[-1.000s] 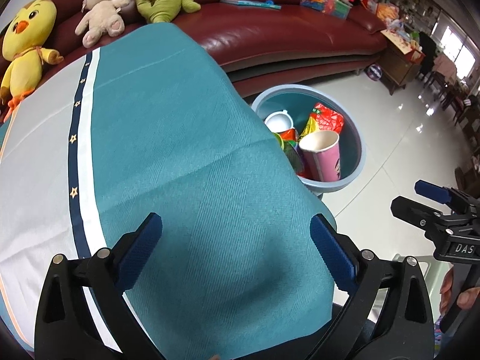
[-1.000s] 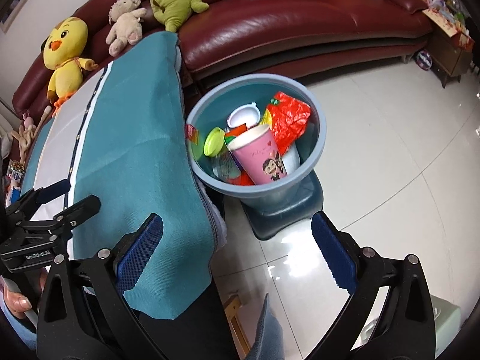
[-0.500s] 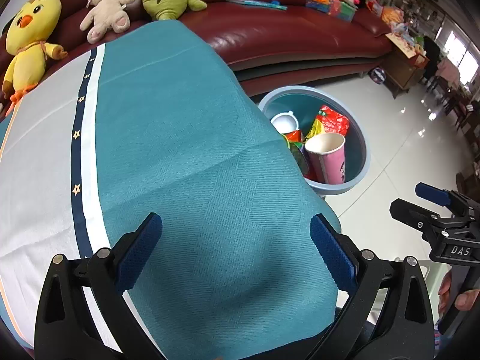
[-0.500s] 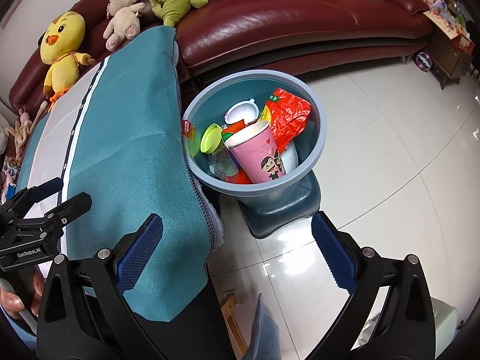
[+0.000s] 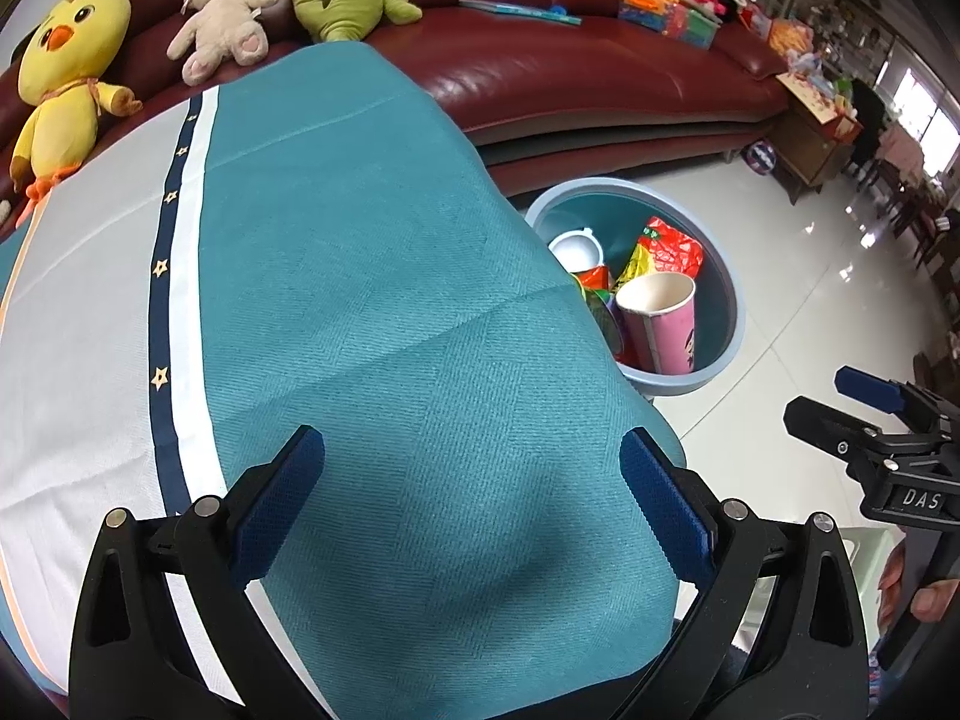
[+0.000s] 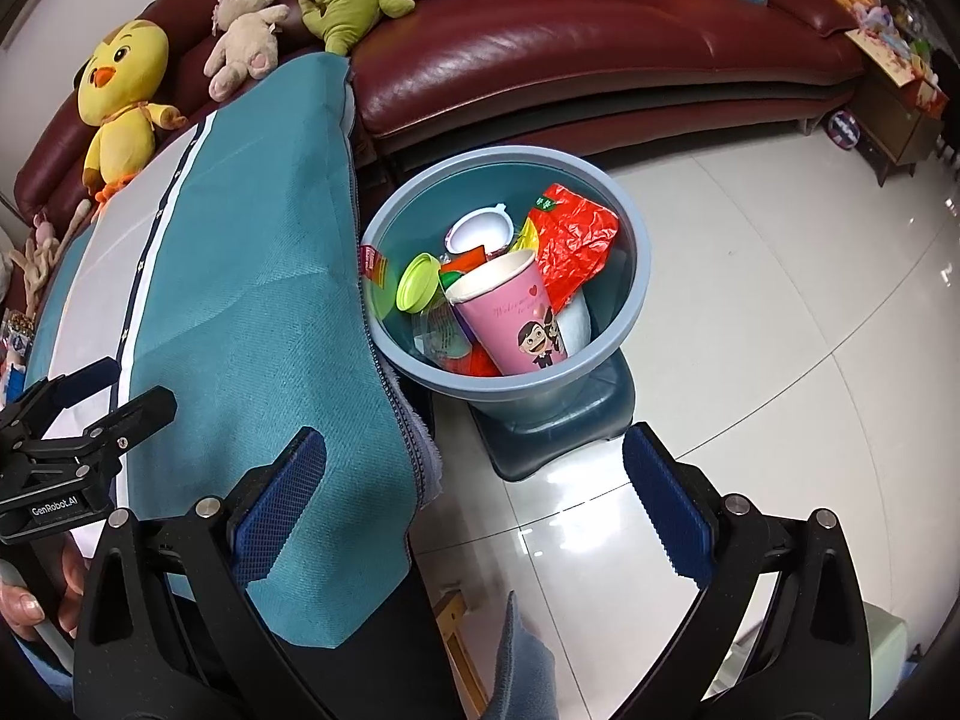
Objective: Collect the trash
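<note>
Left wrist view: the left gripper (image 5: 471, 501) gapes wide and empty above the teal tablecloth (image 5: 372, 312); ahead to its right, the cloth's edge hides part of the blue bin (image 5: 729, 300).

Right wrist view: the right gripper (image 6: 474, 501) is spread wide, grasping nothing; straight ahead, the bin (image 6: 636, 276) holds a pink cup (image 6: 522, 324), red wrapper (image 6: 573, 243) and green lid (image 6: 417, 282).

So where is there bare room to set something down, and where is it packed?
The teal tablecloth ahead of the left gripper is bare up to the sofa. The white floor tiles right of the bin are bare too. The bin itself is packed around the pink cup.
</note>
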A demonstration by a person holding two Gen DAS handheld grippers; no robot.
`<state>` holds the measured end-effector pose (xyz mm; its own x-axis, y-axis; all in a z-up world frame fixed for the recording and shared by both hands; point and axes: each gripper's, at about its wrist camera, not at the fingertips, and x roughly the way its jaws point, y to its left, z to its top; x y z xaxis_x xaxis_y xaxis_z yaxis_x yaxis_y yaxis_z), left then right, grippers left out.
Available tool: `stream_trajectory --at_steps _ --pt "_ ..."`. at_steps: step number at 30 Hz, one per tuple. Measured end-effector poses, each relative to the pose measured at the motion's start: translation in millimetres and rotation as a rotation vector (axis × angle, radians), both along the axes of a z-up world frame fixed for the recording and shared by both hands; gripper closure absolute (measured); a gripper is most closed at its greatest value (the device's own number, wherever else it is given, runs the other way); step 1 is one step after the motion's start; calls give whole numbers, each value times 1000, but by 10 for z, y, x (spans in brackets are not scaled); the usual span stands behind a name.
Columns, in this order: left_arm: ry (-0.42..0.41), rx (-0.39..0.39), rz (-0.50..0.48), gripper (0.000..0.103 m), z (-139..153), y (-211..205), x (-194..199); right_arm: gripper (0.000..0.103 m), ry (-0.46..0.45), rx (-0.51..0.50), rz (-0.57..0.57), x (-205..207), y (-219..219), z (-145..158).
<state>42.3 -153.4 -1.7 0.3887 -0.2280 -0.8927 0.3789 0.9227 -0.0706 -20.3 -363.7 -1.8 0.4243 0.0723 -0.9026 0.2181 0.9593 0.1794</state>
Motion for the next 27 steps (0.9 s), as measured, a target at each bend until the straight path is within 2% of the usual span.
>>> stream_trajectory --at_steps 10,27 --pt "-43 19 5 4 16 -15 -31 8 2 -3 0 -1 10 -27" --pt "-62 22 5 4 14 -16 -68 8 3 -21 -9 -8 -23 -58"
